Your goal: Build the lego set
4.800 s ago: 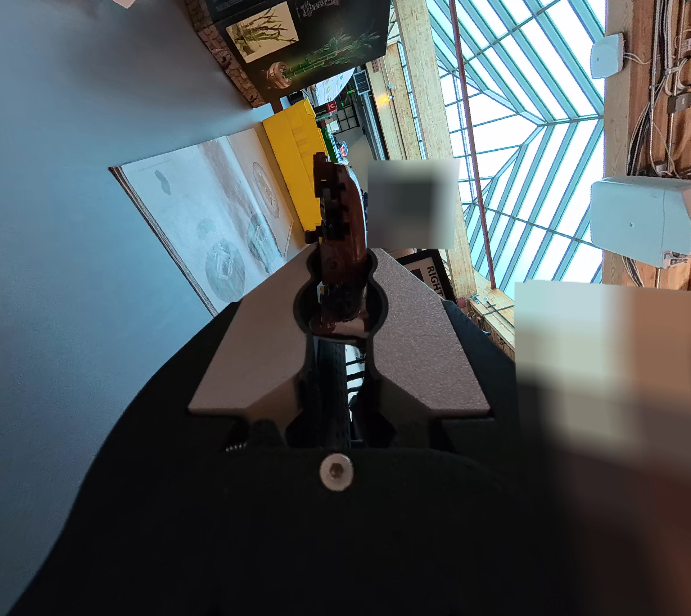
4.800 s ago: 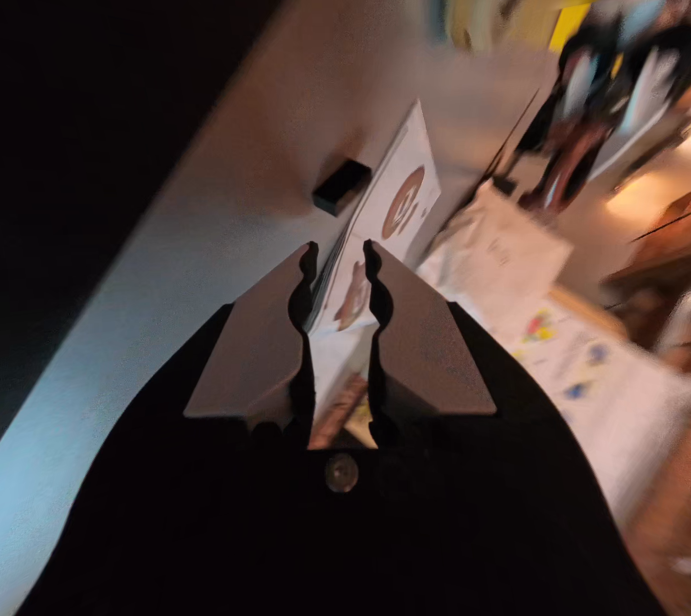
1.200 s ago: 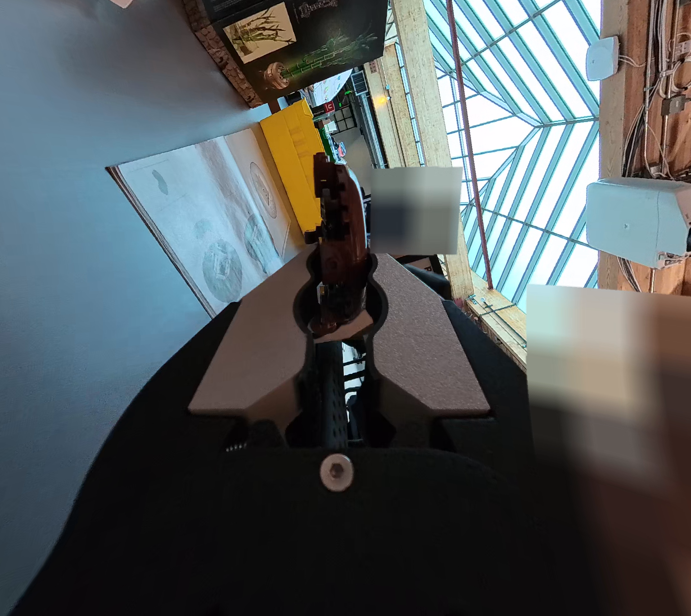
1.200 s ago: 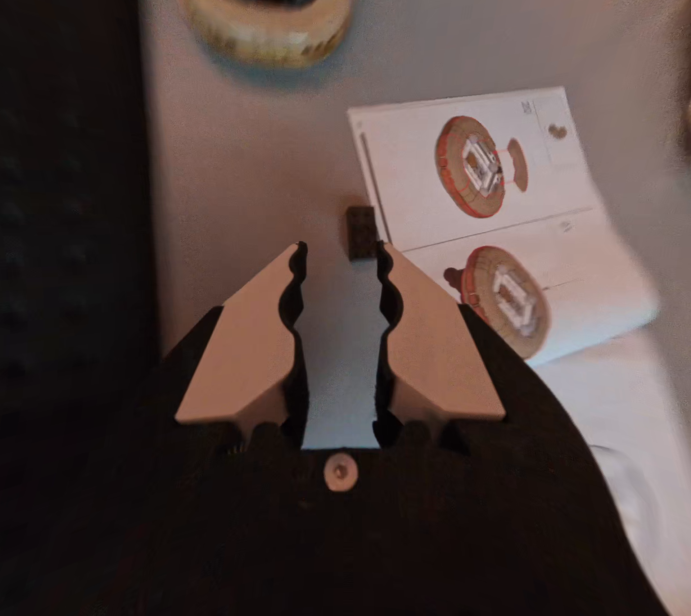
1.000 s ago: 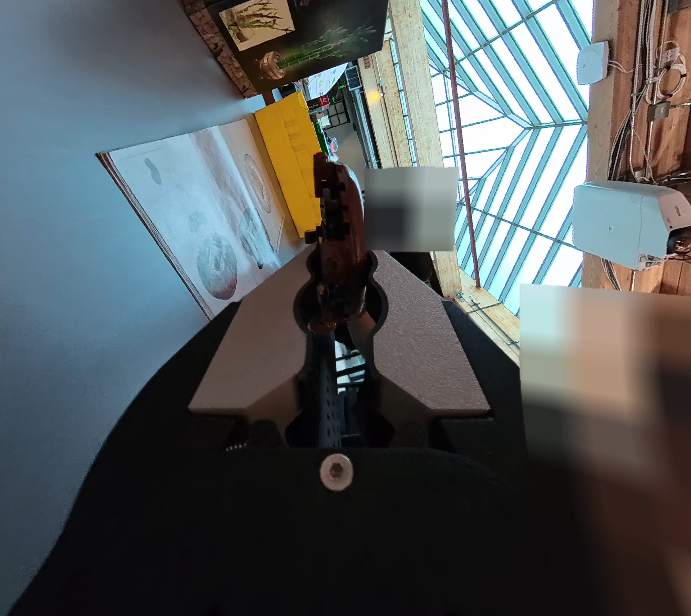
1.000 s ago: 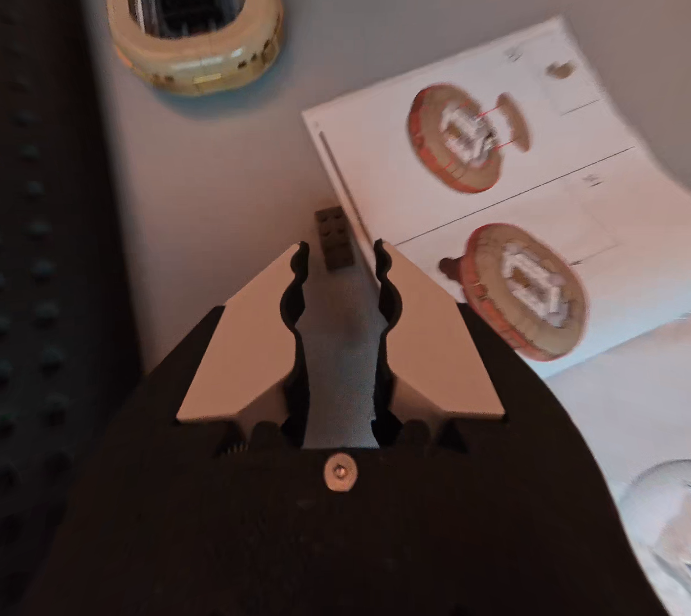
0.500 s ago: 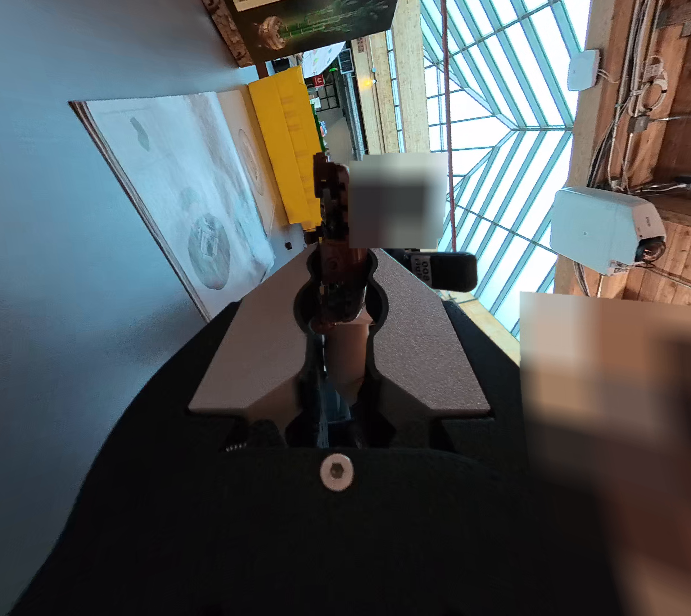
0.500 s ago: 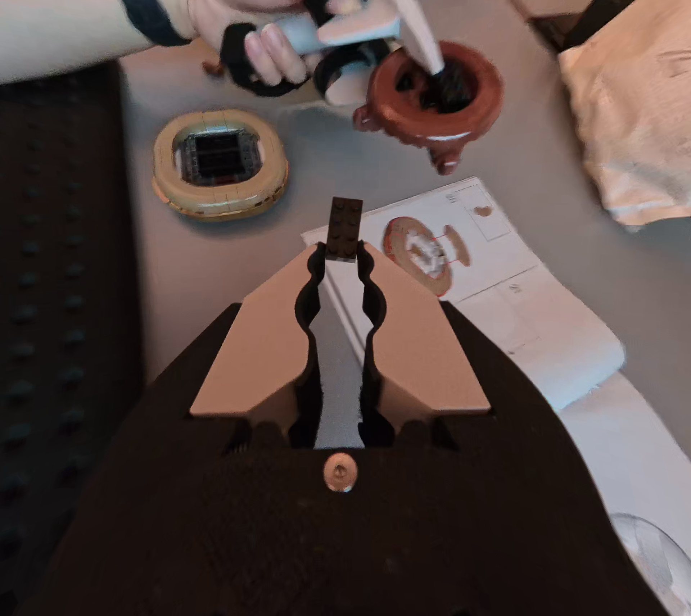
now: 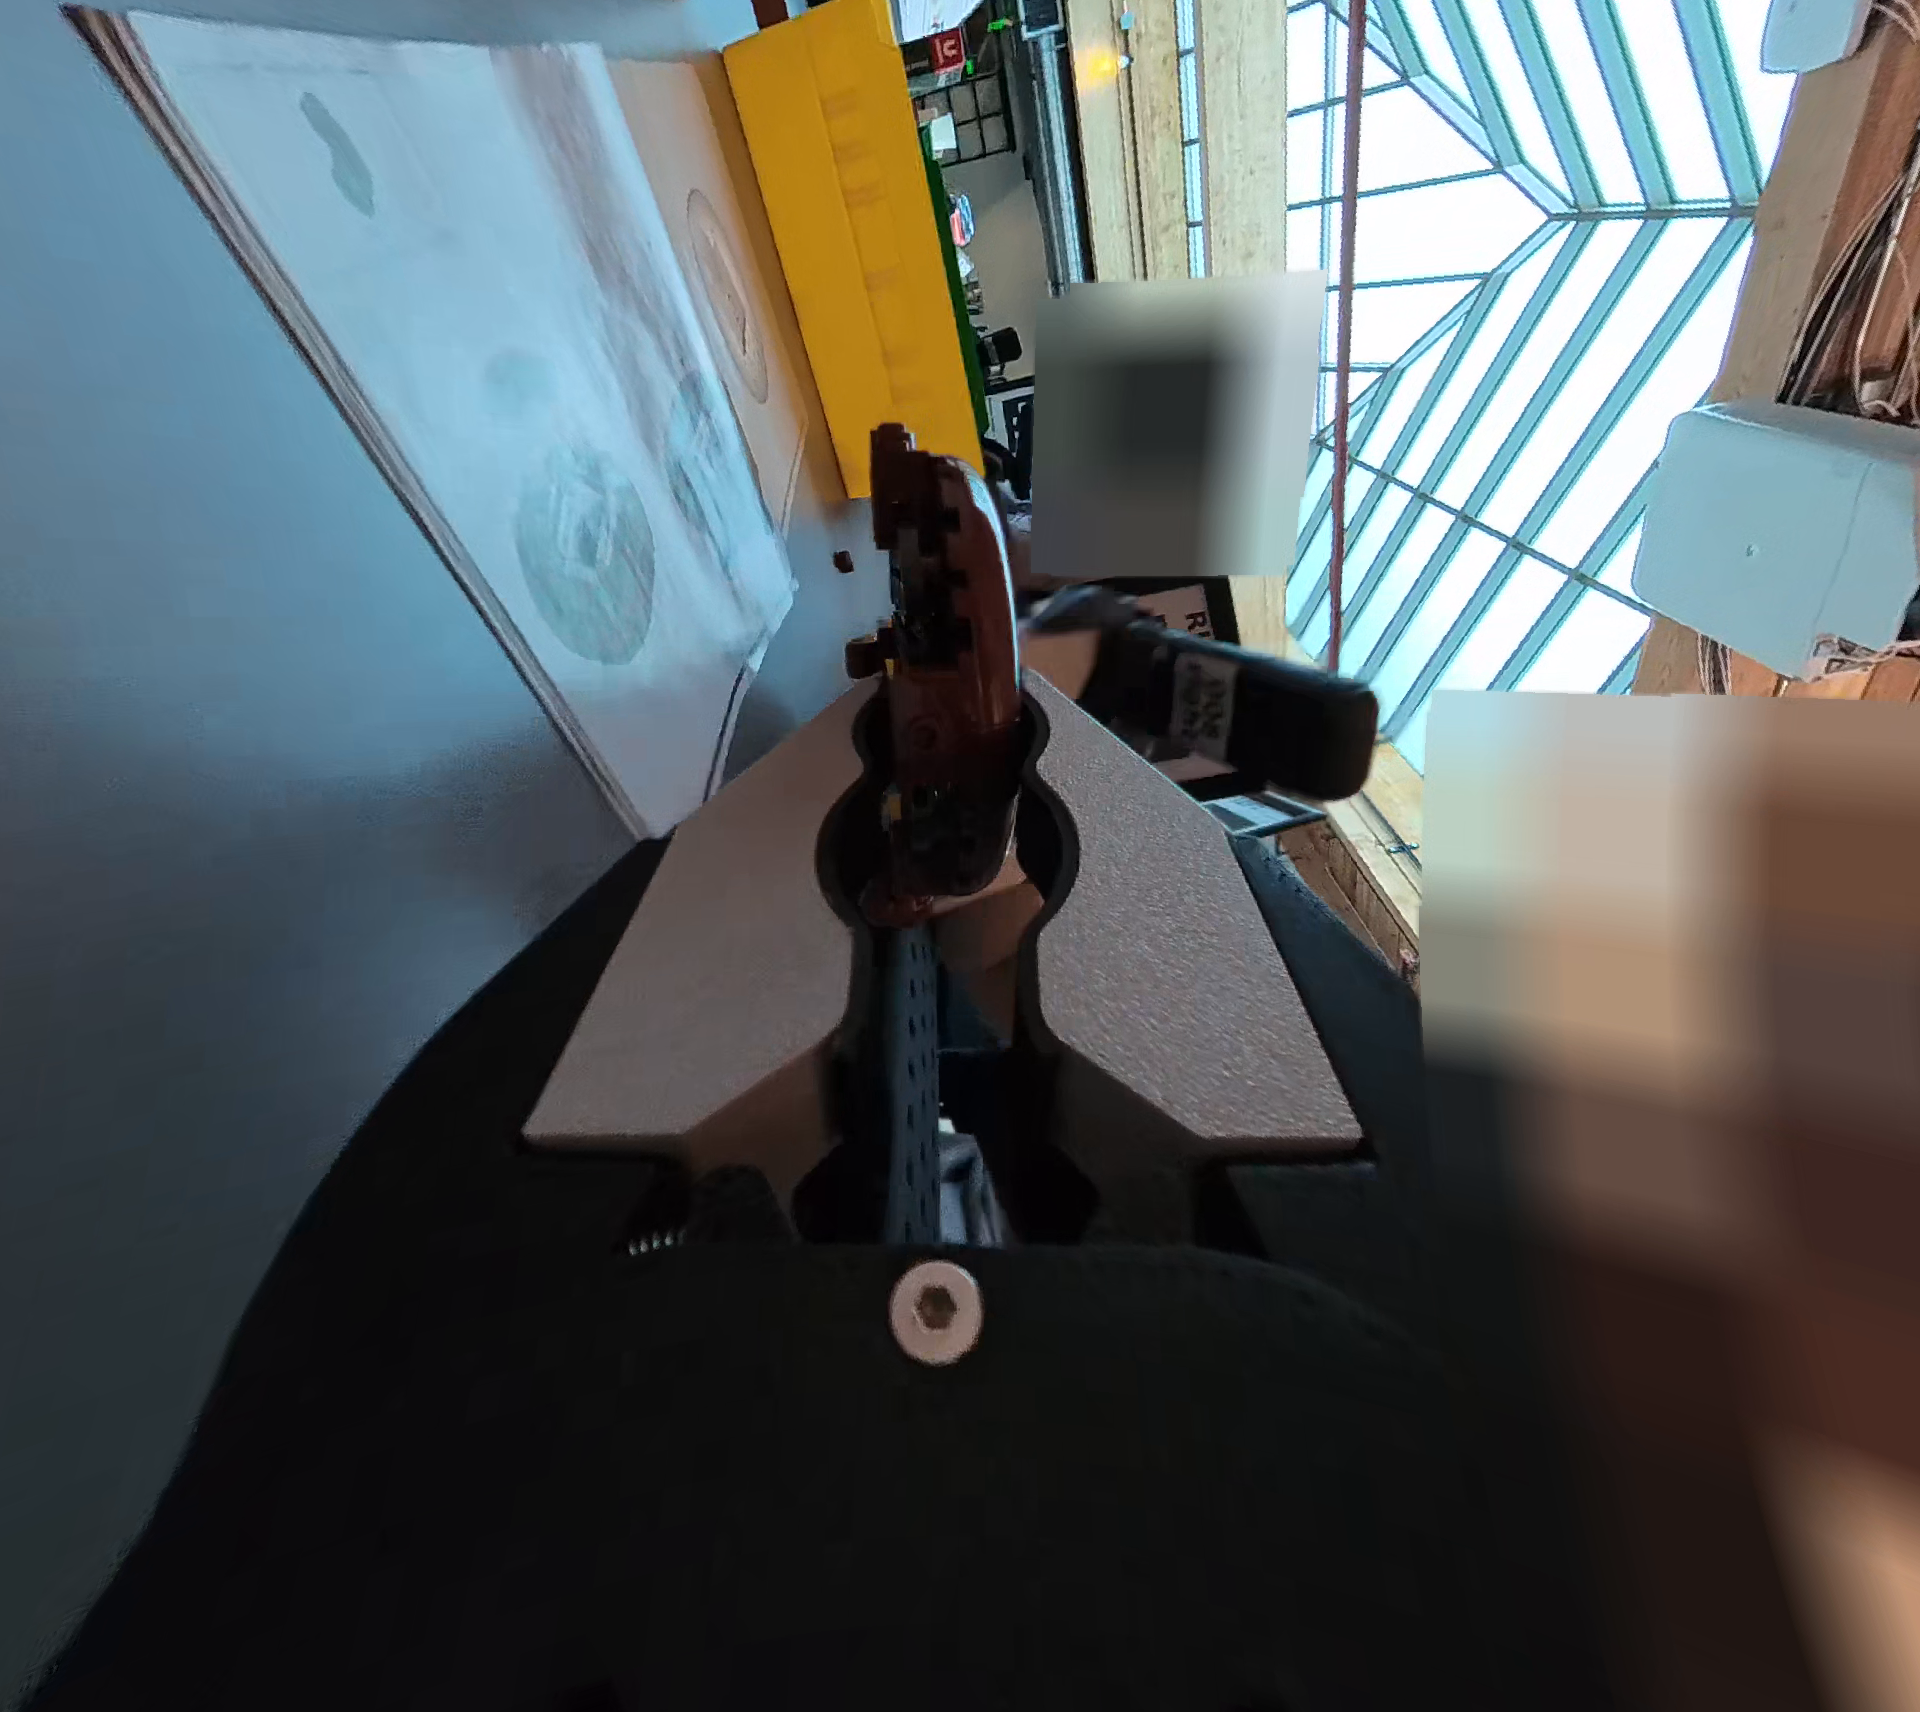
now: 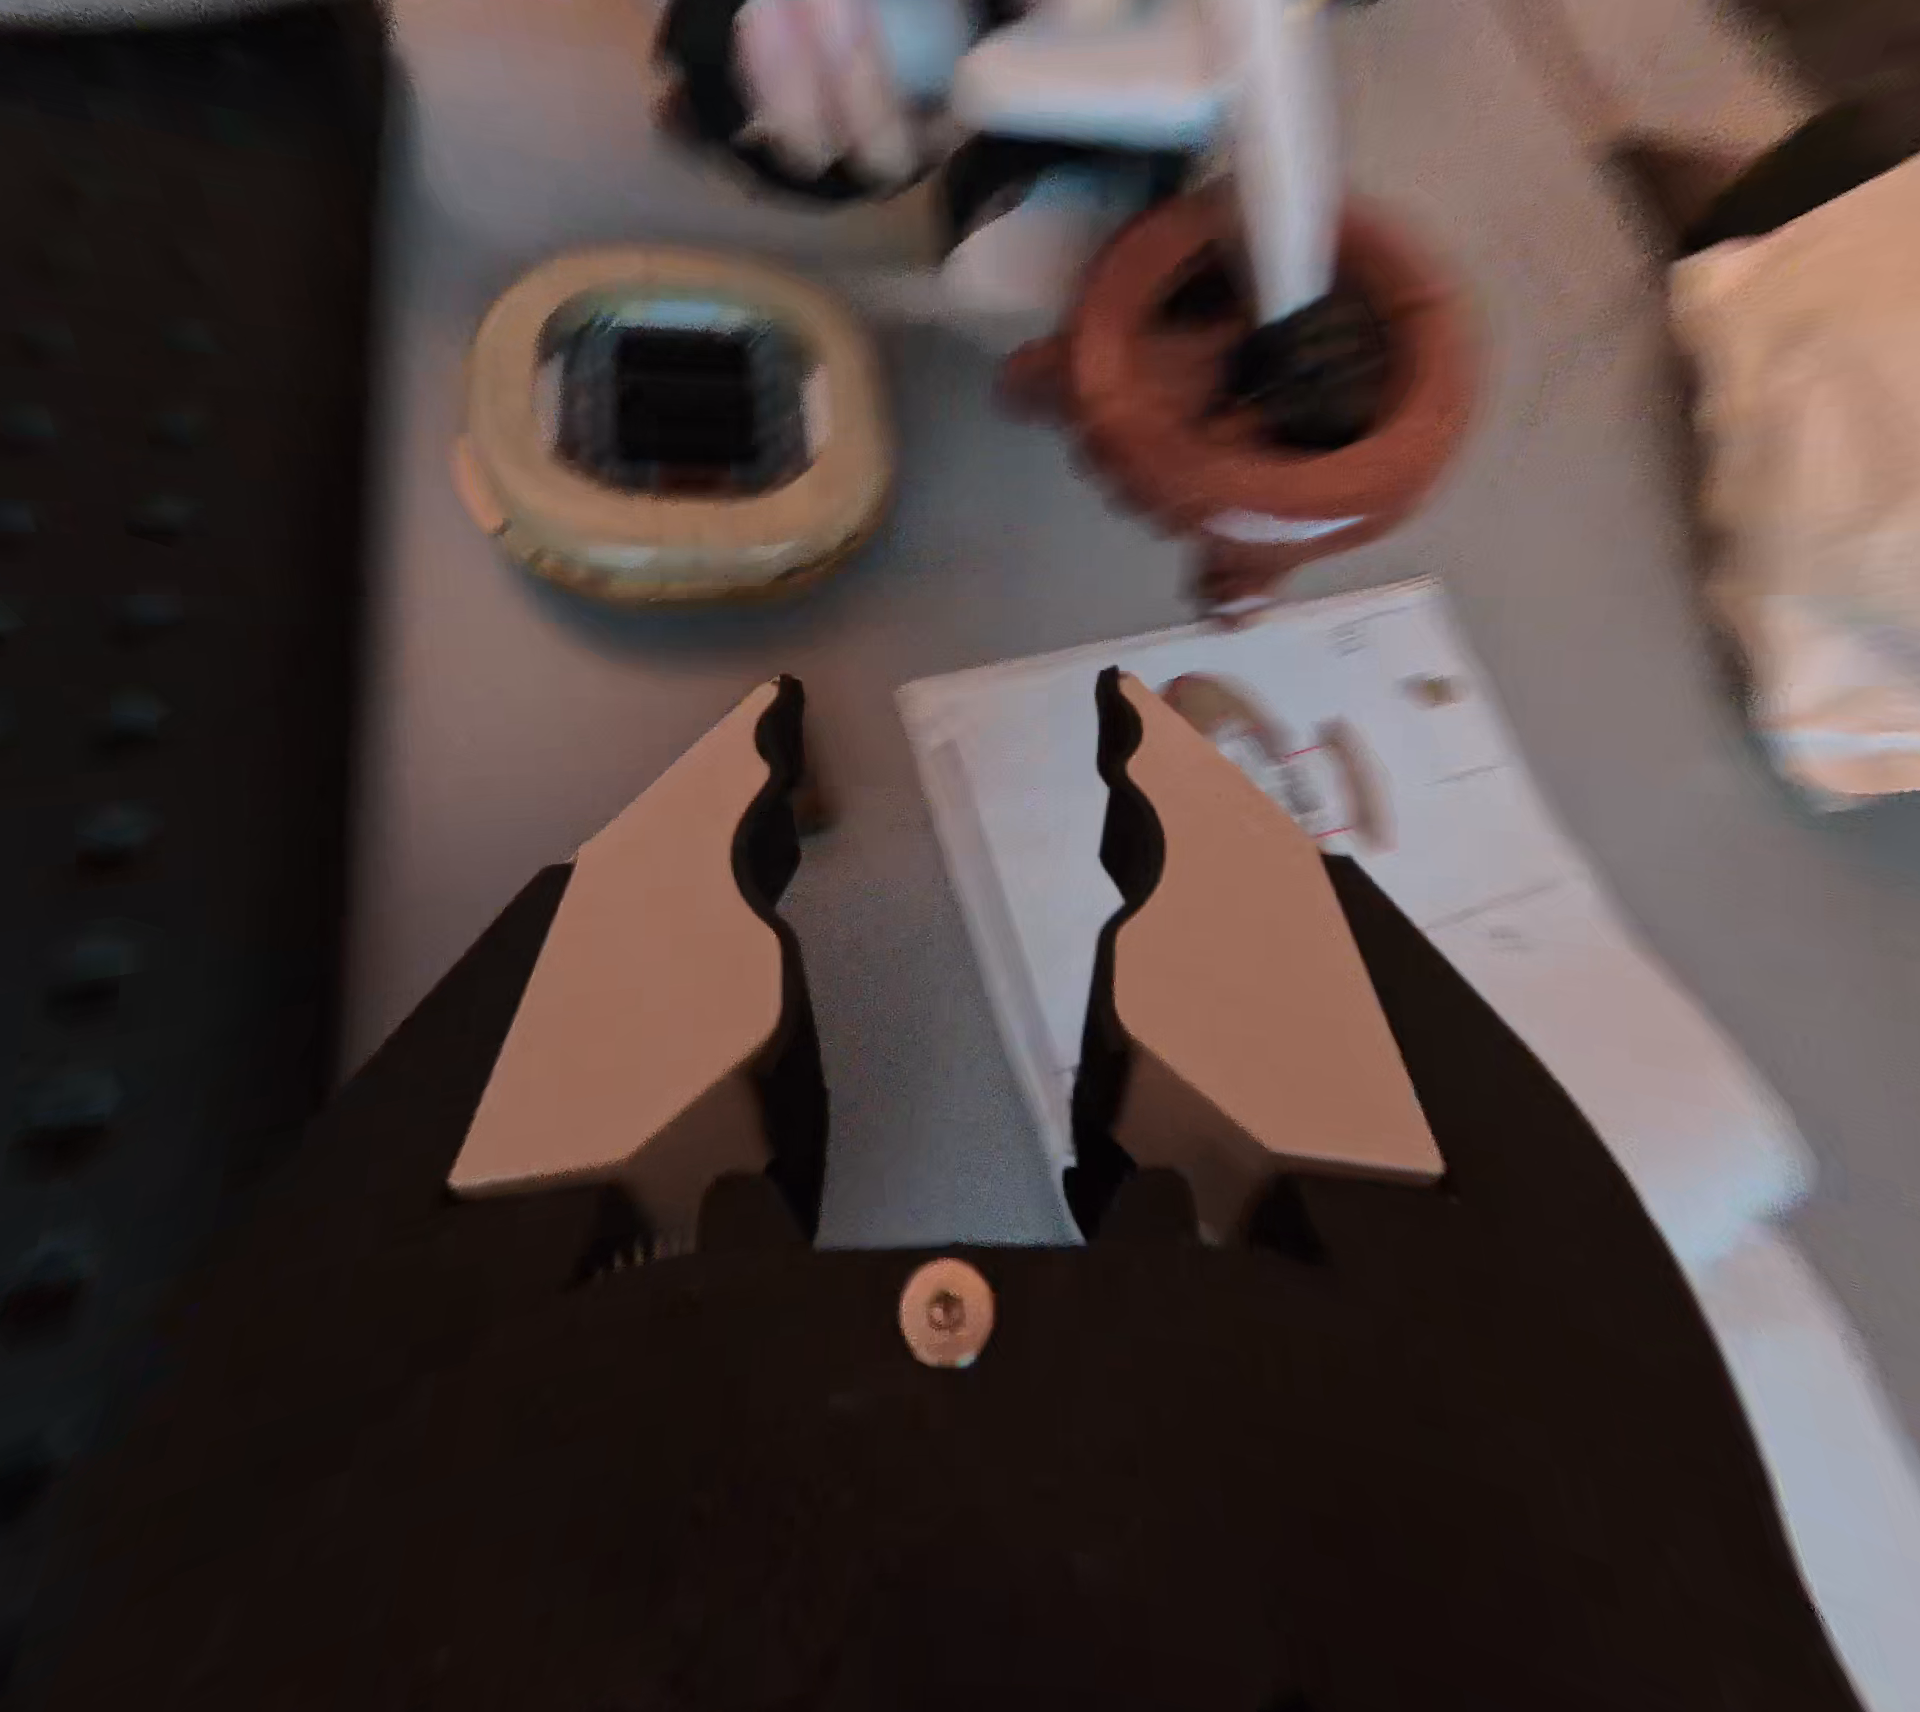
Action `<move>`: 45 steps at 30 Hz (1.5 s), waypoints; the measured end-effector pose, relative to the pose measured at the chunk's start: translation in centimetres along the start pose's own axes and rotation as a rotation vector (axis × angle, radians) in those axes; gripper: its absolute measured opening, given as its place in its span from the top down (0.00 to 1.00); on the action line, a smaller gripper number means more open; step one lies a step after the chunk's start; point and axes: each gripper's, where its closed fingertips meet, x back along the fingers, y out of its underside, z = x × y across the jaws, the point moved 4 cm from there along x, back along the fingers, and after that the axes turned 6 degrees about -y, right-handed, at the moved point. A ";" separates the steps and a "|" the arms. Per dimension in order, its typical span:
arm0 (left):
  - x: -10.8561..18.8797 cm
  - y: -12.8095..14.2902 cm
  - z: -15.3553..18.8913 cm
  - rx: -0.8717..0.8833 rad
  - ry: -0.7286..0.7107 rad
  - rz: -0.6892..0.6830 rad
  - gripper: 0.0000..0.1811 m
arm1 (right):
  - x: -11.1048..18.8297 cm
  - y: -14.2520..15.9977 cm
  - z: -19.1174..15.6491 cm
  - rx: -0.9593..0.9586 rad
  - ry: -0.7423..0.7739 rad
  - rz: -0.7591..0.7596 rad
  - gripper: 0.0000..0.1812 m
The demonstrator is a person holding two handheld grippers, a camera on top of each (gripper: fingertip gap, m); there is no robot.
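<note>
My left gripper [image 9: 940, 727] is shut on the rim of a reddish-brown lego pot [image 9: 945, 613], held edge-on above the grey table. In the right wrist view the same pot [image 10: 1278, 415] hangs from that gripper's pale fingers [image 10: 1283, 187], with a person's hand [image 10: 810, 73] behind. My right gripper [image 10: 945, 686] is open and empty above the table, in front of a tan lego ring with a dark square centre [image 10: 675, 426]. A small brown piece [image 10: 816, 815] peeks out beside its left finger. The view is blurred.
An open instruction booklet [image 10: 1299, 831] lies under the right finger; it also shows in the left wrist view [image 9: 468, 312]. A black studded mat [image 10: 156, 623] lies at the left. A paper bag [image 10: 1818, 467] lies at the right. A yellow box [image 9: 852, 239] stands behind the booklet. The small brown piece [image 10: 816, 815] lies some 4 centimeters from my right tips, 12 centimeters from my left tips.
Half a second ago my right gripper was shut on a dark brown brick; now it is open and holds nothing. My left gripper still holds the pot and has shifted towards the booklet.
</note>
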 end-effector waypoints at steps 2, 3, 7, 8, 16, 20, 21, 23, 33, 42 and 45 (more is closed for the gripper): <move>0.4 0.3 -0.3 -0.024 -0.048 -0.013 0.90 | 0.8 -2.0 2.3 0.064 0.125 0.054 0.62; 0.5 0.4 -0.5 -0.042 -0.084 -0.025 0.90 | 0.7 -2.8 2.9 0.103 0.136 0.060 0.56; 0.5 1.0 -0.4 -0.089 -0.119 -0.075 0.90 | -1.9 -4.1 3.7 0.274 0.046 -0.061 0.51; 0.5 1.1 -0.2 -0.086 -0.109 -0.080 0.90 | -2.8 -4.0 4.0 0.295 0.025 -0.112 0.51; 1.0 0.5 0.0 -0.113 -0.061 -0.066 0.88 | -4.5 -4.8 5.2 0.333 -0.016 -0.176 0.55; 1.0 0.3 1.3 -0.199 0.008 -0.051 0.84 | -3.5 -5.5 6.1 0.265 -0.053 -0.135 0.55; 0.9 0.5 1.3 -0.239 -0.015 -0.064 0.88 | -3.2 -5.7 6.4 0.255 -0.052 -0.128 0.55; 1.0 0.6 1.6 -0.270 -0.021 -0.068 0.89 | -2.9 -5.9 6.7 0.263 -0.054 -0.130 0.55; 1.4 0.7 1.9 -0.284 0.031 -0.072 0.88 | -2.8 -6.5 6.8 0.338 -0.043 -0.152 0.55; 3.3 -1.1 3.4 -0.244 0.142 0.076 0.89 | 2.4 -8.4 5.1 0.246 0.065 0.135 0.68; 3.5 -1.3 3.5 -0.243 0.152 0.091 0.89 | 1.9 -4.2 0.5 0.133 -0.166 0.036 0.81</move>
